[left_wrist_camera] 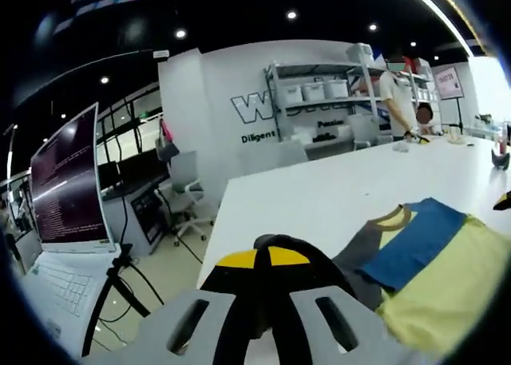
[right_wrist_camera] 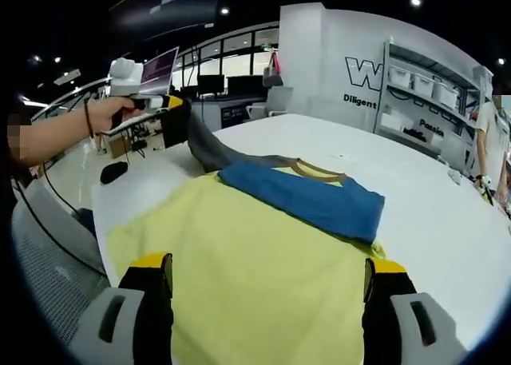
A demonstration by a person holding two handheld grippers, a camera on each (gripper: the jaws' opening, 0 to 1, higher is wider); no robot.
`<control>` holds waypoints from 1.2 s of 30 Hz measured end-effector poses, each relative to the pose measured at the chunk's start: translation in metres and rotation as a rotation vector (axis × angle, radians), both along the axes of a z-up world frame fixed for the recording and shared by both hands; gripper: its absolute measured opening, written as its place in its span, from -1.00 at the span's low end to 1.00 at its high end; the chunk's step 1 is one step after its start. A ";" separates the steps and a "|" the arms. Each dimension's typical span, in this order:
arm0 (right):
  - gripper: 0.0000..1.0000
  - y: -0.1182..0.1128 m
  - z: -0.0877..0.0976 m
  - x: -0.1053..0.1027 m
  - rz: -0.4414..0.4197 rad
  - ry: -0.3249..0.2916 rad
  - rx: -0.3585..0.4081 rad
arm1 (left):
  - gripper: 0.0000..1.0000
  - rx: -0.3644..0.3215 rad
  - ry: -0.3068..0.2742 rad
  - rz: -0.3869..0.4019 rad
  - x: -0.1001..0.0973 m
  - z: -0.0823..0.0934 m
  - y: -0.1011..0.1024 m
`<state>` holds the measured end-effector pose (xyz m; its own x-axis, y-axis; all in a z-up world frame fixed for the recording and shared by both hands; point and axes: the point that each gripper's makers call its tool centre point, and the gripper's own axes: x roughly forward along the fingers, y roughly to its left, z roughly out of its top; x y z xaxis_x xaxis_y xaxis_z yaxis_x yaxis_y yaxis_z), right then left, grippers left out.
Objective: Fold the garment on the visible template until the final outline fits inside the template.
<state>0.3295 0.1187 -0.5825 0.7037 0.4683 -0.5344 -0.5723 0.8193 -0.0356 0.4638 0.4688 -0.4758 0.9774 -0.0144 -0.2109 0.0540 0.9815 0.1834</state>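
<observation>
Right gripper view: yellow, blue and grey short-sleeved T-shirt [right_wrist_camera: 263,253] lies on the white table [right_wrist_camera: 431,213], yellow body spread flat toward the camera, blue panel and tan collar at the far end. Right gripper [right_wrist_camera: 267,289] hangs over the near yellow part w/ jaws wide apart, nothing in them; prob positioned to take the near hem.

Left gripper [right_wrist_camera: 172,109] at far-left of this view, jaws closed on the grey sleeve, which rises off the table in a taut strip, so looks like it's being lifted to fold inward.

Left gripper view: own jaws together at bottom, grey cloth running off right to the shirt. Can't make out any template outline on table. Fold prob early stage.
</observation>
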 end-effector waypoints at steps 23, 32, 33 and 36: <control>0.98 0.004 -0.001 -0.002 0.001 0.028 0.044 | -1.00 0.014 -0.101 -0.197 0.027 0.033 -0.074; 0.98 0.004 0.000 -0.001 0.004 0.020 0.033 | -1.00 0.039 -0.117 -0.280 0.040 0.038 -0.102; 0.98 0.004 0.000 -0.001 0.003 0.021 0.034 | -1.00 0.047 -0.121 -0.293 0.040 0.040 -0.106; 0.98 0.004 -0.001 -0.001 0.003 0.025 0.032 | -1.00 0.050 -0.120 -0.312 0.041 0.041 -0.114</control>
